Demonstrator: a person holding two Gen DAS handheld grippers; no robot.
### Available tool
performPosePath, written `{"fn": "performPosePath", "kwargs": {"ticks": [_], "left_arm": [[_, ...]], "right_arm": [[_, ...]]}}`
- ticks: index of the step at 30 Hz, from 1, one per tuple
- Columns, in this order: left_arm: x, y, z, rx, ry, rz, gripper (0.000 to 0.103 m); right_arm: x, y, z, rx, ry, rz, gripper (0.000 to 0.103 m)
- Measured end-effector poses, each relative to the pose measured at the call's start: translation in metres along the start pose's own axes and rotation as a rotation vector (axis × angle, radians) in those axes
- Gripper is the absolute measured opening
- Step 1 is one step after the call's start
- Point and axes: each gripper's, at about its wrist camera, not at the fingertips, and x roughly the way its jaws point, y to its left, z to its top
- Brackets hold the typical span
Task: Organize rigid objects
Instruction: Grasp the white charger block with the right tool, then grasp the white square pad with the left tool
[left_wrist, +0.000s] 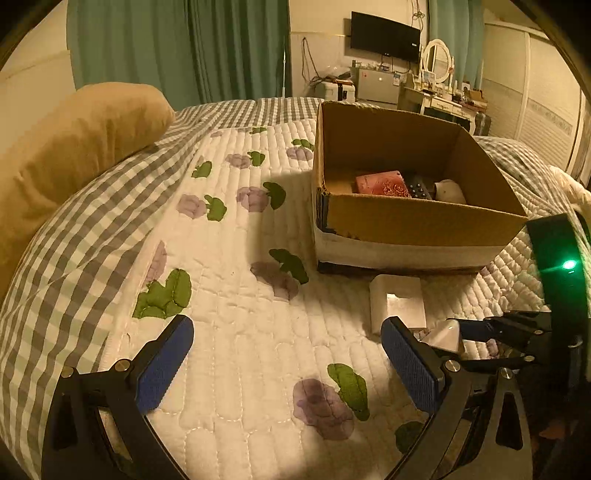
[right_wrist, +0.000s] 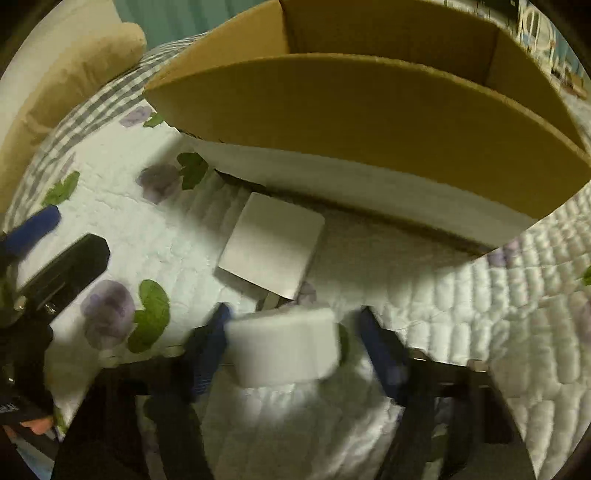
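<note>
A cardboard box (left_wrist: 413, 218) stands on the quilted bed; inside lie a red patterned item (left_wrist: 382, 183), a dark remote (left_wrist: 419, 187) and a white object (left_wrist: 450, 191). A flat white box (left_wrist: 397, 301) lies on the quilt just in front of it, also in the right wrist view (right_wrist: 273, 245). My left gripper (left_wrist: 288, 363) is open and empty over the quilt. My right gripper (right_wrist: 295, 345) has its blue fingers on both sides of a small white block (right_wrist: 286, 345), the left finger touching it; the frame is blurred. The right gripper also shows in the left wrist view (left_wrist: 476, 332).
A tan pillow (left_wrist: 74, 155) lies at the far left on a grey checked blanket (left_wrist: 74, 236). The cardboard box's near wall (right_wrist: 369, 122) rises close ahead of the right gripper. A dresser with a mirror (left_wrist: 437, 61) and a TV (left_wrist: 384, 35) stand beyond the bed.
</note>
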Motion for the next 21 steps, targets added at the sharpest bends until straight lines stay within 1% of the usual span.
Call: {"fn": "performPosePath", "kwargs": {"ticks": [3, 5, 7, 9, 12, 13, 15, 16, 18, 21], "left_arm": [[0.001, -0.004, 0.002, 0.015, 0.013, 0.004, 0.103], [0.000, -0.010, 0.004, 0.033, 0.018, 0.008, 0.103], [-0.001, -0.019, 0.007, 0.054, 0.016, 0.004, 0.103], [-0.002, -0.031, 0.012, 0.076, 0.014, 0.004, 0.103], [0.003, -0.046, 0.019, 0.090, 0.016, -0.001, 0.103], [0.005, -0.052, 0.021, 0.090, 0.019, -0.009, 0.103], [0.011, -0.061, 0.024, 0.086, 0.030, -0.019, 0.103], [0.017, -0.067, 0.025, 0.081, 0.054, -0.014, 0.103], [0.028, -0.078, 0.024, 0.077, 0.086, -0.004, 0.103], [0.047, -0.089, 0.020, 0.077, 0.114, -0.020, 0.103]], "right_arm": [[-0.015, -0.007, -0.004, 0.027, -0.024, -0.016, 0.053], [-0.031, -0.016, -0.005, 0.058, -0.047, -0.020, 0.053], [-0.055, -0.028, -0.003, 0.088, -0.090, -0.034, 0.053], [-0.074, -0.037, -0.003, 0.093, -0.118, -0.066, 0.053], [-0.099, -0.050, 0.006, 0.056, -0.157, -0.159, 0.053], [-0.103, -0.054, 0.010, 0.041, -0.161, -0.181, 0.053], [-0.103, -0.066, 0.020, 0.047, -0.158, -0.198, 0.053], [-0.103, -0.072, 0.020, 0.055, -0.153, -0.206, 0.053], [-0.096, -0.079, 0.020, 0.079, -0.144, -0.198, 0.053], [-0.082, -0.085, 0.015, 0.104, -0.130, -0.184, 0.053]]}}
